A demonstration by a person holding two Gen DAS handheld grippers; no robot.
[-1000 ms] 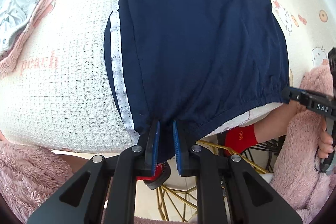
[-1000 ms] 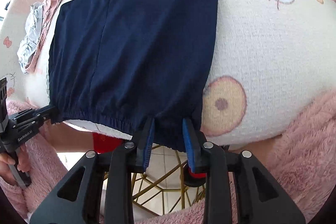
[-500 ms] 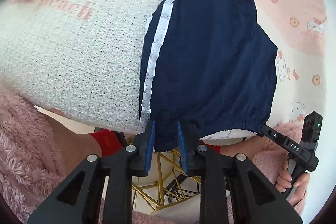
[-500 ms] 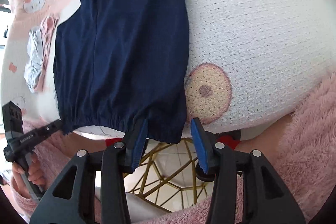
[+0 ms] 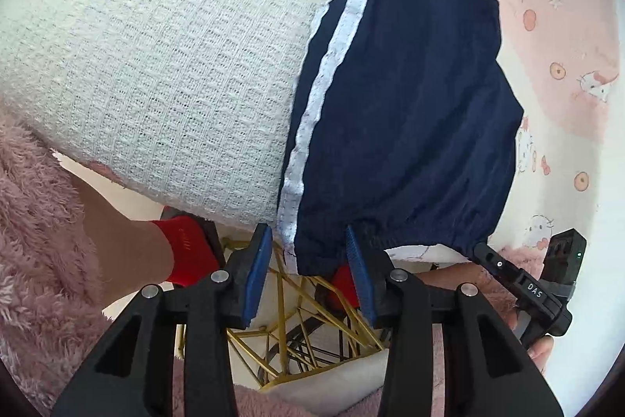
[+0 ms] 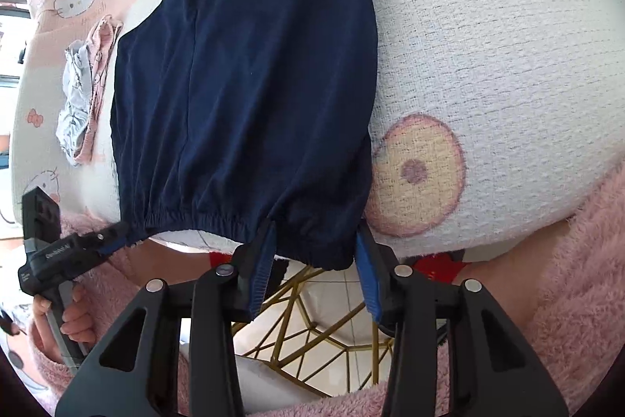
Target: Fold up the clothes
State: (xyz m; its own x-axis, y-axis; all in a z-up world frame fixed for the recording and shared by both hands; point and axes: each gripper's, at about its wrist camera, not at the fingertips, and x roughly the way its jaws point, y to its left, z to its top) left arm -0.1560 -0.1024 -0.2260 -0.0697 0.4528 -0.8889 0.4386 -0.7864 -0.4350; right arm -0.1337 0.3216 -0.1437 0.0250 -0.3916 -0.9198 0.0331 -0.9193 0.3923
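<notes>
Straddling the gathered waistband of the dark navy shorts [image 5: 402, 112], our left gripper [image 5: 308, 272] is opening, pads clear of cloth. Our right gripper [image 6: 312, 268] is closing around the waistband's other corner without pinching it, on the cream waffle-weave blanket [image 6: 488, 65].

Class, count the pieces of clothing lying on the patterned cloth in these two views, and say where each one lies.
2 clear: navy shorts spread at the near edge, and a small grey-and-pink bundle beside their far-left side. That bundle may hold more than one piece.

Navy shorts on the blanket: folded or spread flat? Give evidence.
Folded lengthwise: the navy shorts form one narrow panel, both layered edges showing beside the white stripe.
</notes>
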